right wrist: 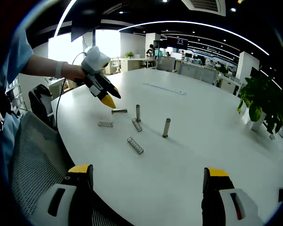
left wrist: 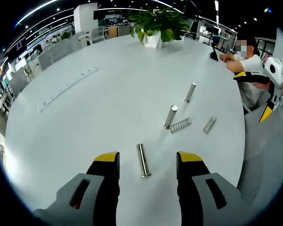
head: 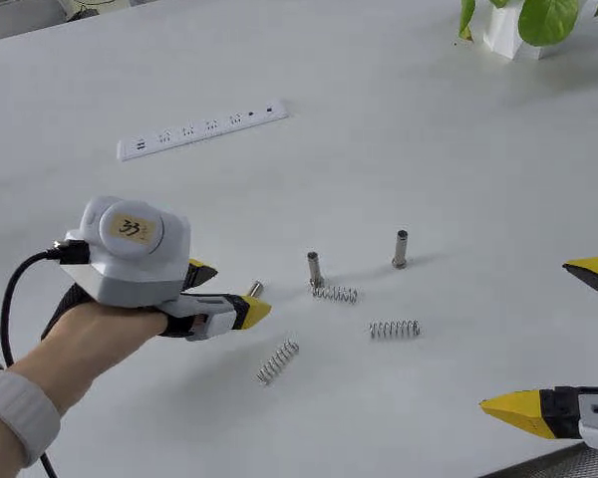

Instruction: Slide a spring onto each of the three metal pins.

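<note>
Two metal pins stand upright on the white table (head: 458,149), one (head: 315,269) left of the other (head: 401,249). A third pin (left wrist: 142,160) lies flat between the open jaws of my left gripper (head: 234,292), and its end (head: 256,289) peeks out by the yellow tip. Three springs lie loose: one (head: 335,293) at the foot of the left upright pin, one (head: 395,328) to its right and one (head: 277,360) nearer me. My right gripper (head: 548,337) hangs open at the right edge with nothing in it, well off from the pins (right wrist: 166,127).
A white power strip (head: 201,128) lies at the back left of the table. A potted plant (head: 518,25) stands at the far right corner. The table's near edge runs by the right gripper, over a grey mesh chair (right wrist: 28,160).
</note>
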